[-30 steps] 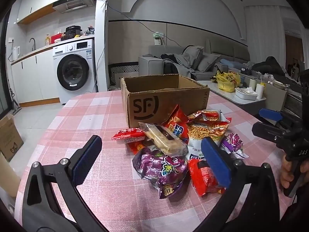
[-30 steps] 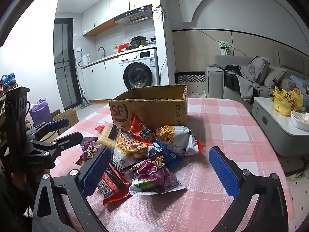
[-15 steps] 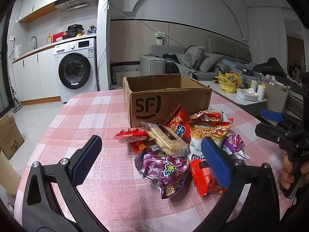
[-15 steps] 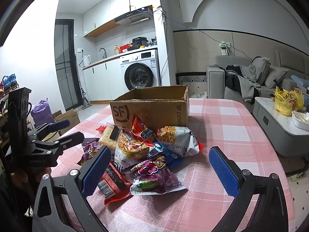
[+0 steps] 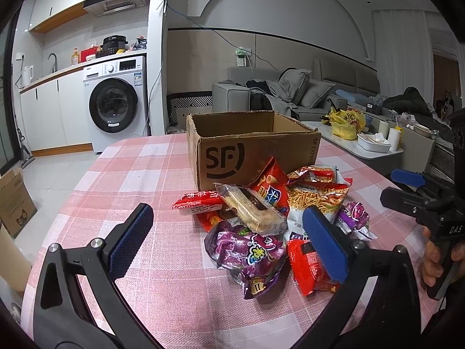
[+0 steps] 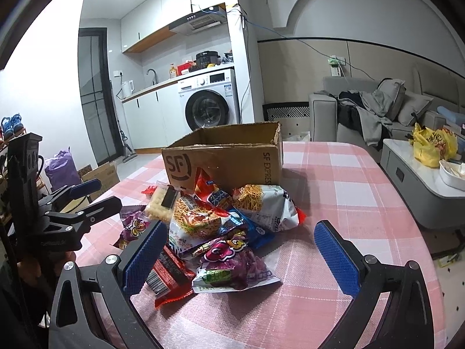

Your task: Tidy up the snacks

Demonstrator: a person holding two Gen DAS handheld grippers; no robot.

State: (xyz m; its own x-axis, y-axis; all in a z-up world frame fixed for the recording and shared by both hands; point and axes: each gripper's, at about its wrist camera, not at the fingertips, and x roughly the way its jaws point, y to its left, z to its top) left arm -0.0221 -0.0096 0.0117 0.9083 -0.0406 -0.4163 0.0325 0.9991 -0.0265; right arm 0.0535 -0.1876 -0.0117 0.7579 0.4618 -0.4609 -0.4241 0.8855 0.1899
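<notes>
A pile of snack packets lies on the pink checked tablecloth (image 5: 139, 174) in front of an open cardboard SF box (image 5: 250, 148), which looks empty from here. On top lies a cracker pack (image 5: 251, 210); in front, a purple packet (image 5: 250, 254) and a red packet (image 5: 309, 264). My left gripper (image 5: 226, 238) is open and empty, just short of the pile. My right gripper (image 6: 241, 256) is open and empty, its jaws either side of another purple packet (image 6: 232, 264). The box also shows in the right wrist view (image 6: 229, 157).
The right gripper (image 5: 418, 192) shows at the right edge of the left wrist view; the left gripper (image 6: 78, 200) shows at the left of the right wrist view. A washing machine (image 5: 114, 104), sofa (image 5: 290, 90) and low white table (image 6: 421, 163) stand beyond the table.
Both views have shifted slightly; the pile and box sit a little further right and closer. Both grippers remain open and empty.
</notes>
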